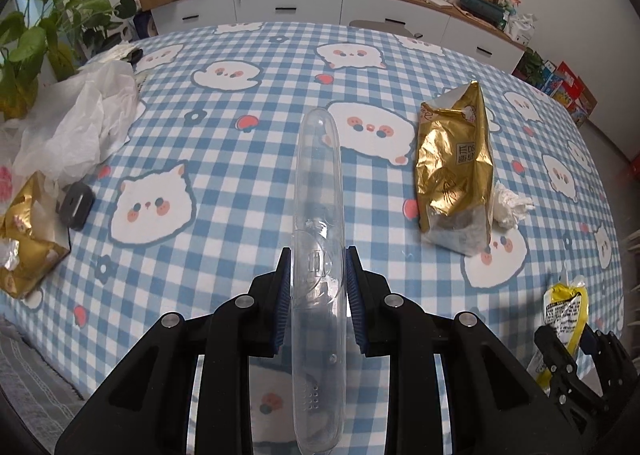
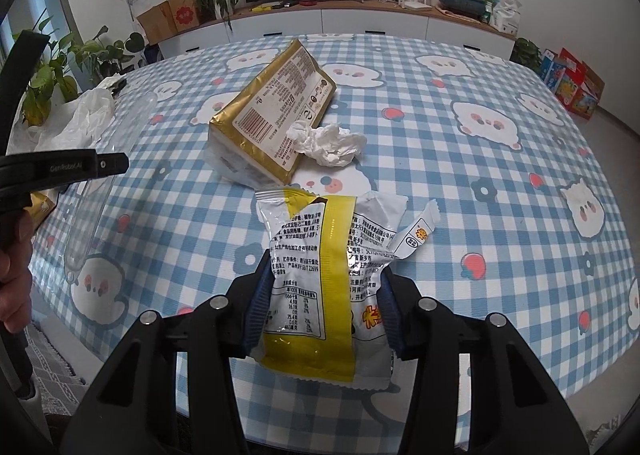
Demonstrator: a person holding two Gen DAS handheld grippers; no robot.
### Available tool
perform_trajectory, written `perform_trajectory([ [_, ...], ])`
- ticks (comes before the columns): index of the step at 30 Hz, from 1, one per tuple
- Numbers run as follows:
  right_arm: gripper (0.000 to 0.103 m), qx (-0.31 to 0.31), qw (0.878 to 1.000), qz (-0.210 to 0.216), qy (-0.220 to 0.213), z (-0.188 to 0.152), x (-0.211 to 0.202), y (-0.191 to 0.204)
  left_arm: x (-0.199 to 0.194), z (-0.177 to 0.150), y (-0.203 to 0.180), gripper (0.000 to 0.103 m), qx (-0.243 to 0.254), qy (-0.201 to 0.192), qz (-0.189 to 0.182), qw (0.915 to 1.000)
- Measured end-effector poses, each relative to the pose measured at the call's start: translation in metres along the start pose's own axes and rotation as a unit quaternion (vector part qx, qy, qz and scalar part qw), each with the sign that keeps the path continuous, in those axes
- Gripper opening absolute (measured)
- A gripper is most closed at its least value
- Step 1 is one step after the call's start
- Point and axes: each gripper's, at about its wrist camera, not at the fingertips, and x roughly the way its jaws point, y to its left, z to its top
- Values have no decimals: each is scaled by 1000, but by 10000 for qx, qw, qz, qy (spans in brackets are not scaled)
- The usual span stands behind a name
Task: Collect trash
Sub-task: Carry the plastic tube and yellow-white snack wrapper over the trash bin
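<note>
My left gripper (image 1: 318,267) is shut on a long clear plastic case (image 1: 318,191) and holds it above the checked tablecloth; the case also shows faintly in the right wrist view (image 2: 90,199). My right gripper (image 2: 320,287) is shut on a yellow and white snack wrapper (image 2: 320,267), which also shows in the left wrist view (image 1: 564,319). A gold pack (image 2: 276,115) lies on the table ahead, also in the left wrist view (image 1: 456,163). A crumpled white tissue (image 2: 328,143) lies against it, also seen from the left (image 1: 510,205).
A white plastic bag (image 1: 80,123) lies at the table's left, with a second gold pack (image 1: 28,231) and a dark grey object (image 1: 76,205) near it. Potted plants (image 1: 36,47) stand left. A white cabinet (image 2: 360,23) with a monitor stands behind the table (image 2: 480,175).
</note>
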Motion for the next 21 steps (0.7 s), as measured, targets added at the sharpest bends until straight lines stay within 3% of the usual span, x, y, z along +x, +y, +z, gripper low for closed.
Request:
perform_trajectory([
  [10,45,-100,9999,20,-112,-15,-23,5,-34,-47,-11,25,147,-159,-80,9997],
  [21,45,-11,9998,28,-184,-36,-52,-1,-44,-106,-18,25,89,-89,-187,9997],
])
